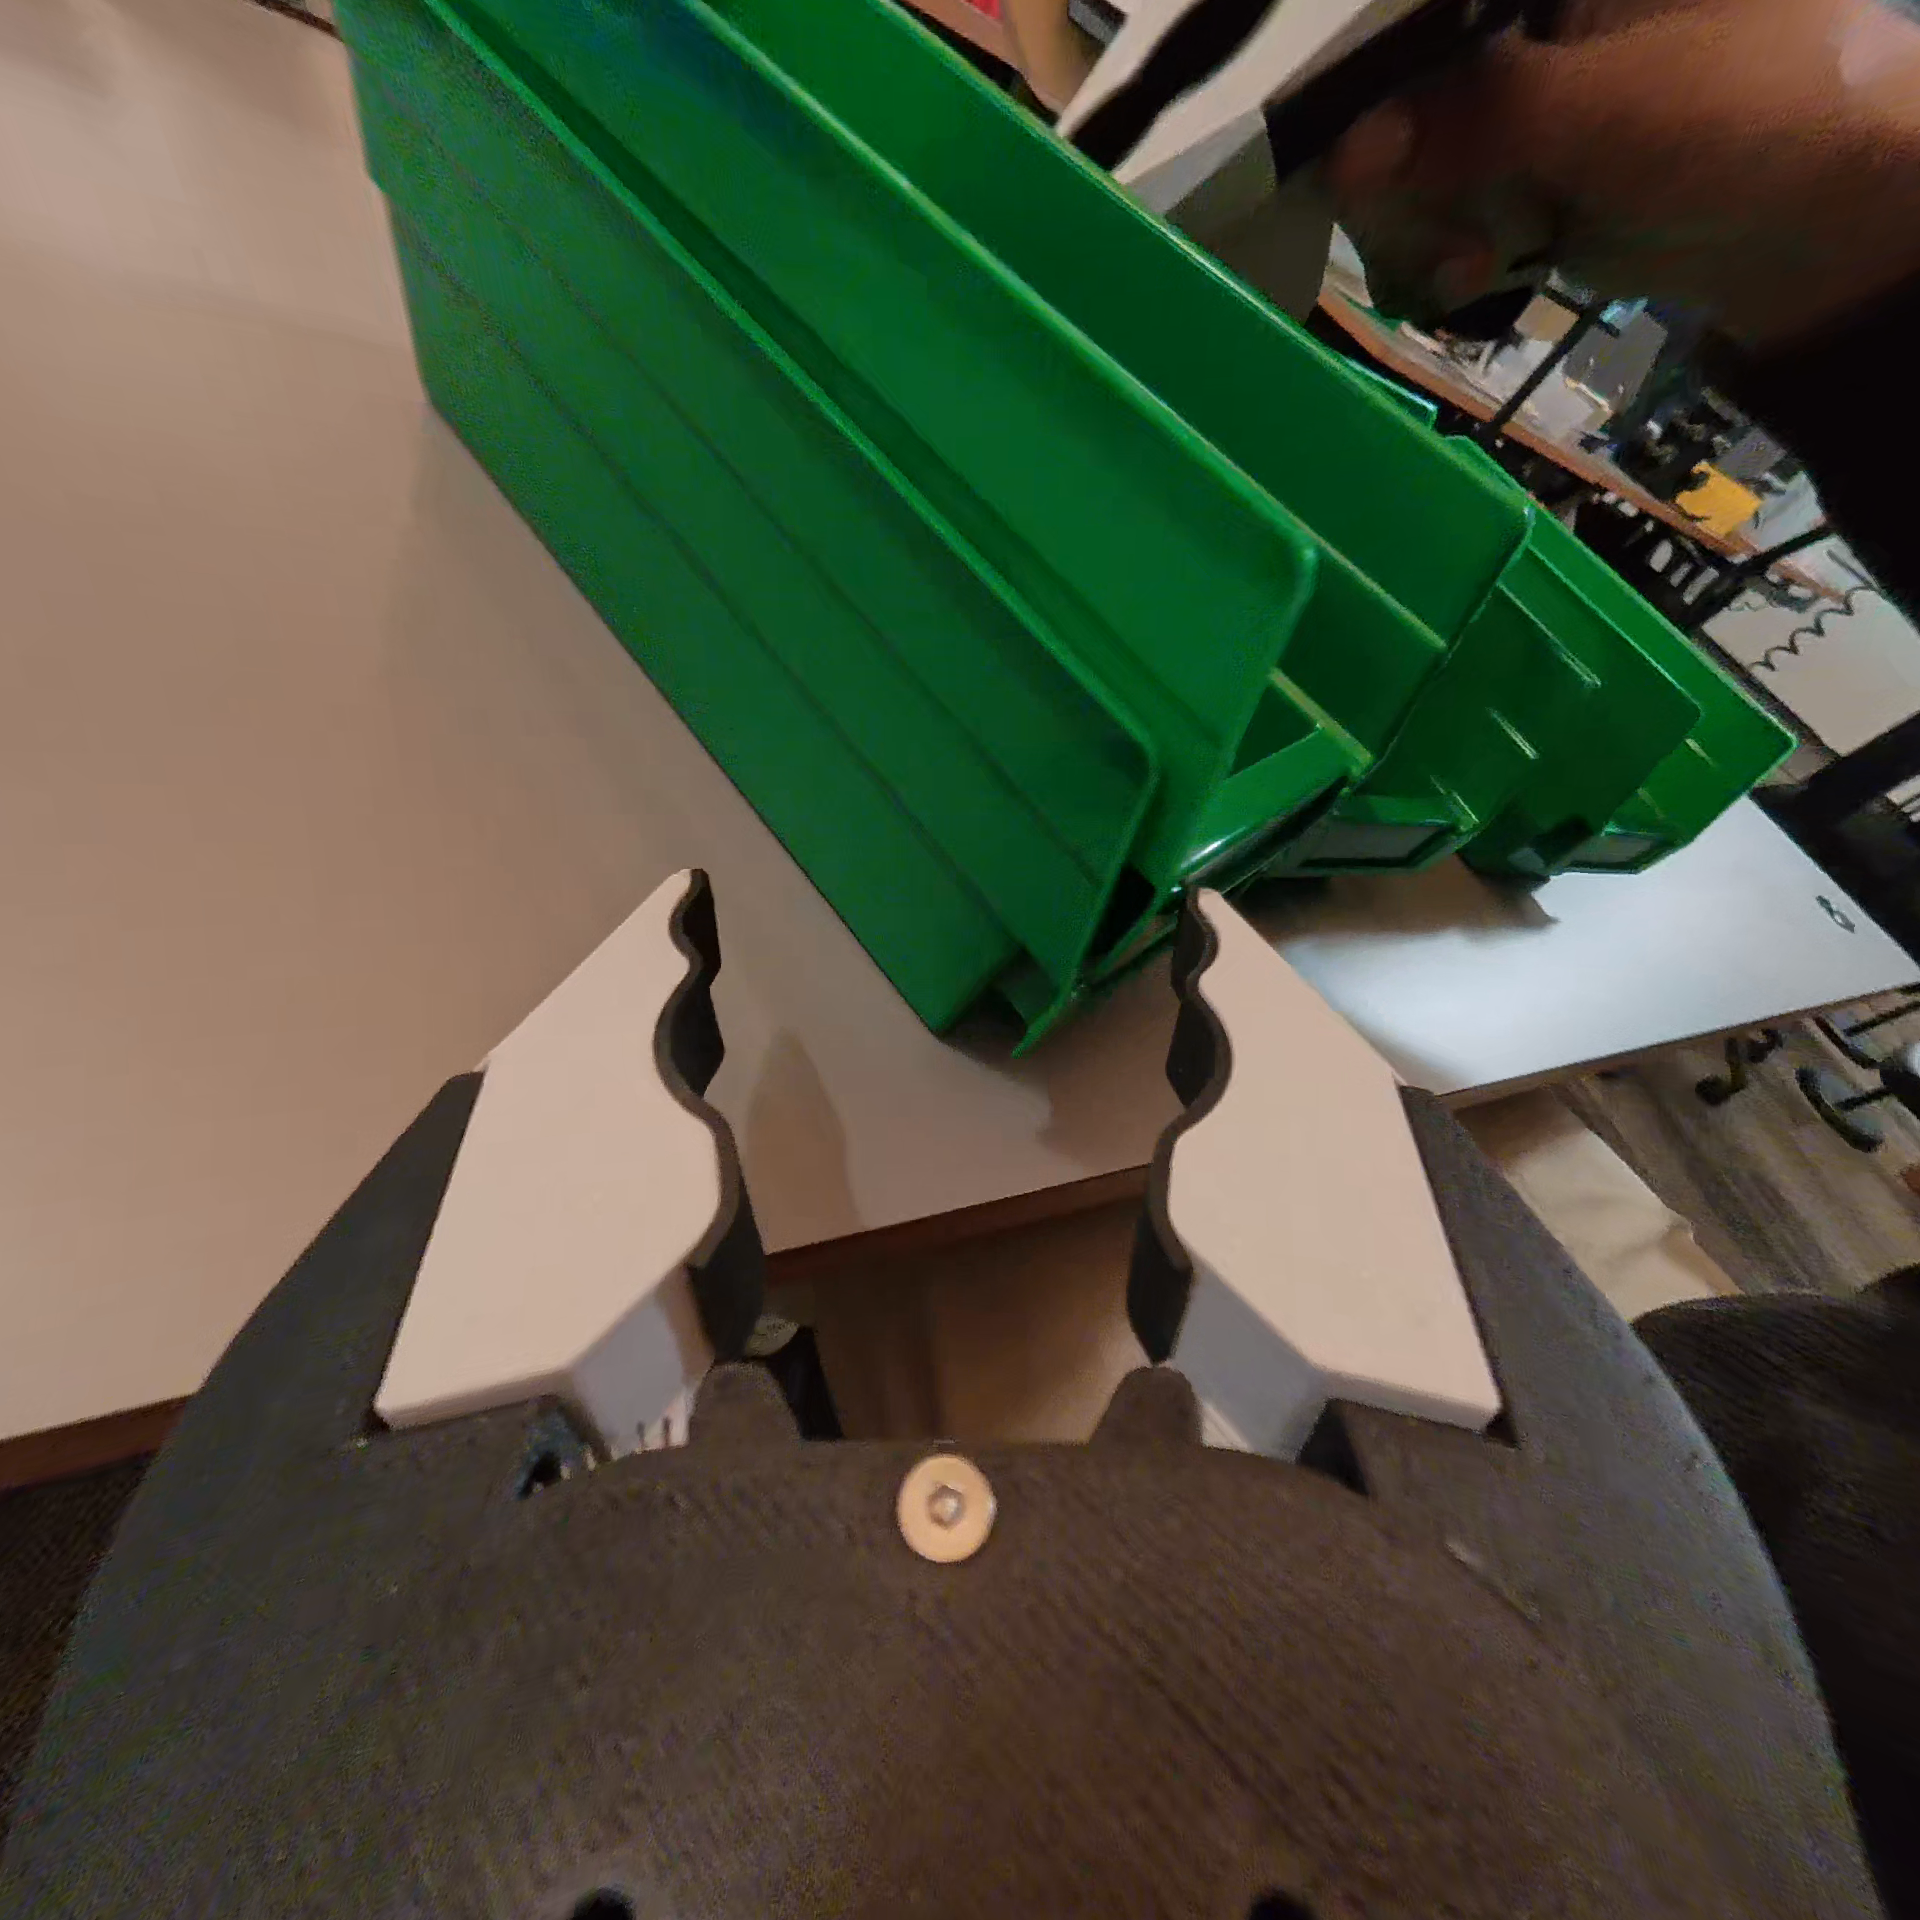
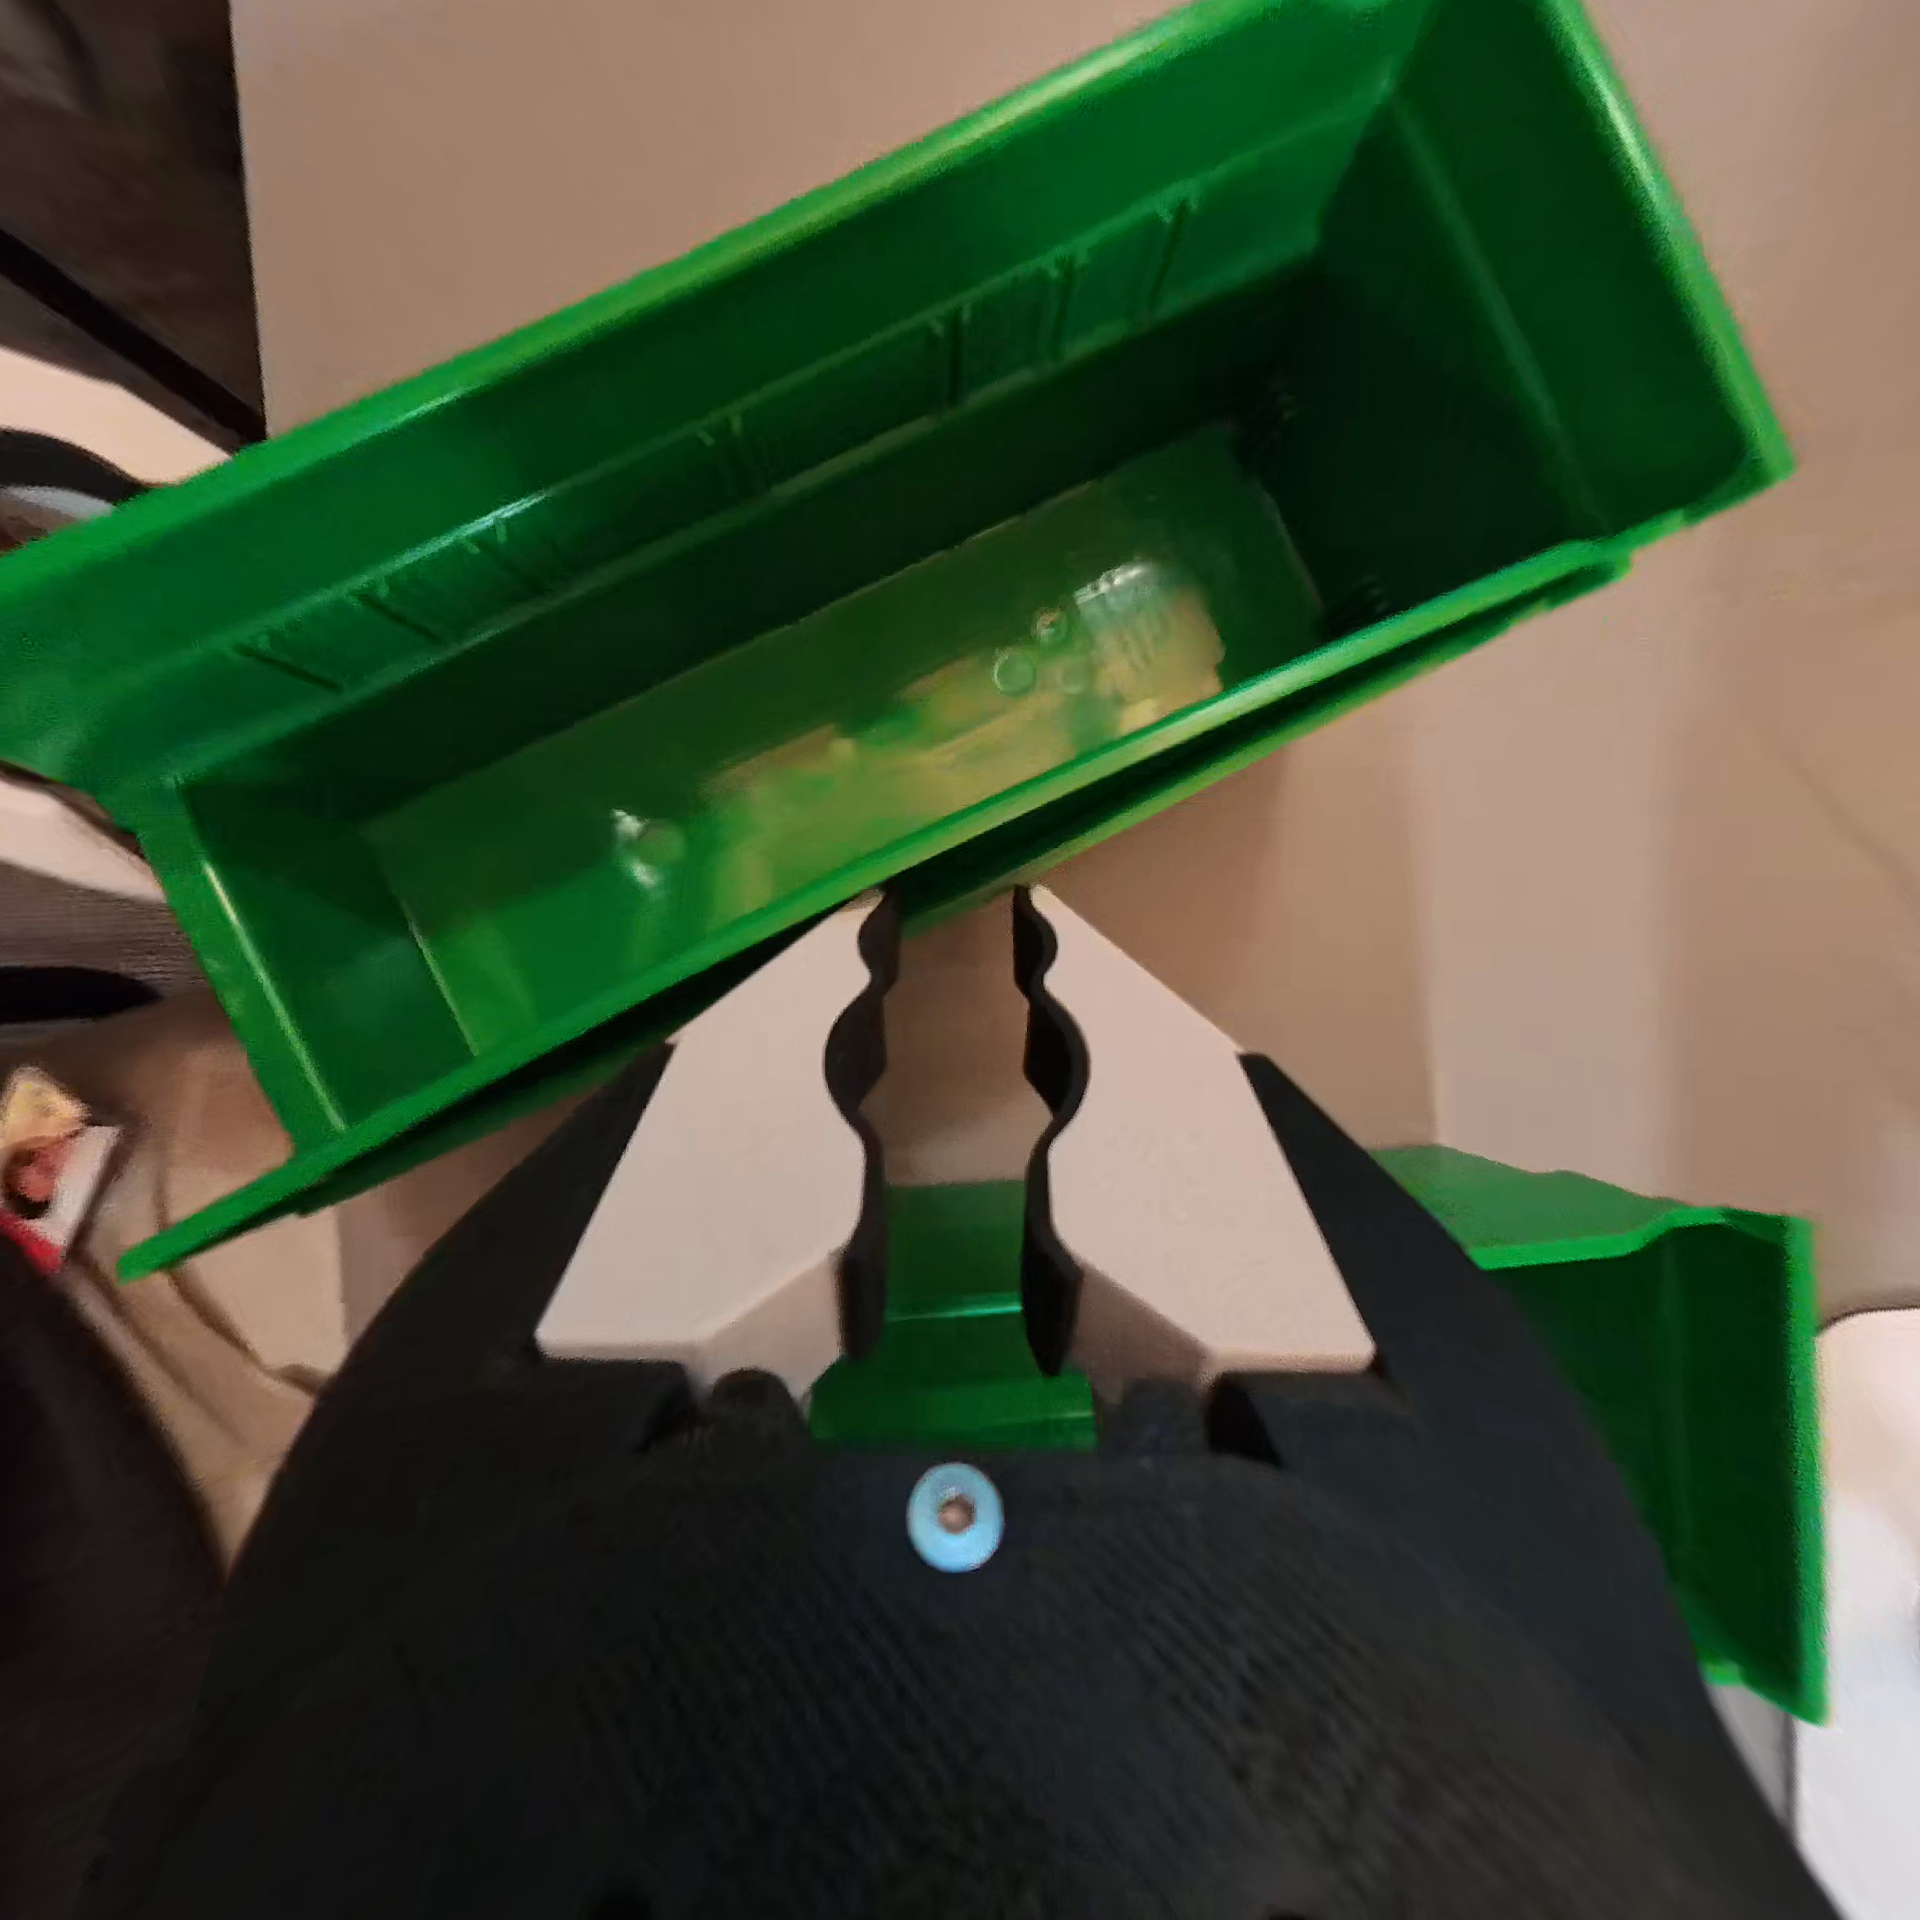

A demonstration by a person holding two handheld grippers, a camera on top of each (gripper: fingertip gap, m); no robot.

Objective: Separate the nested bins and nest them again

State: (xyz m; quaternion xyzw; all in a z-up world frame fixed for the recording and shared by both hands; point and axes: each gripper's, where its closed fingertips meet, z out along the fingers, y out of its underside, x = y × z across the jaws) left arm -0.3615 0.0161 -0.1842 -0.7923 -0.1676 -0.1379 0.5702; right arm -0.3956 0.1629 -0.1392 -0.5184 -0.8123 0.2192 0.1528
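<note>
In the left wrist view, several green bins (image 1: 727, 582) lie side by side on a beige table (image 1: 208, 623); the nearest ones are nested in one another. My left gripper (image 1: 945, 904) is open and empty, its fingertips just short of the nearest bin's front corner. In the right wrist view, my right gripper (image 2: 951, 904) is shut on the near long wall of a green bin (image 2: 831, 582), which hangs tilted above the table with its empty inside facing the camera. Another green bin (image 2: 1662, 1403) lies below, at lower right.
A hand (image 1: 1621, 166) shows at the top right of the left wrist view. The table's front edge (image 1: 935, 1216) runs just behind my left fingers. A second table (image 1: 1558, 977) and cluttered benches (image 1: 1662, 447) are at the right.
</note>
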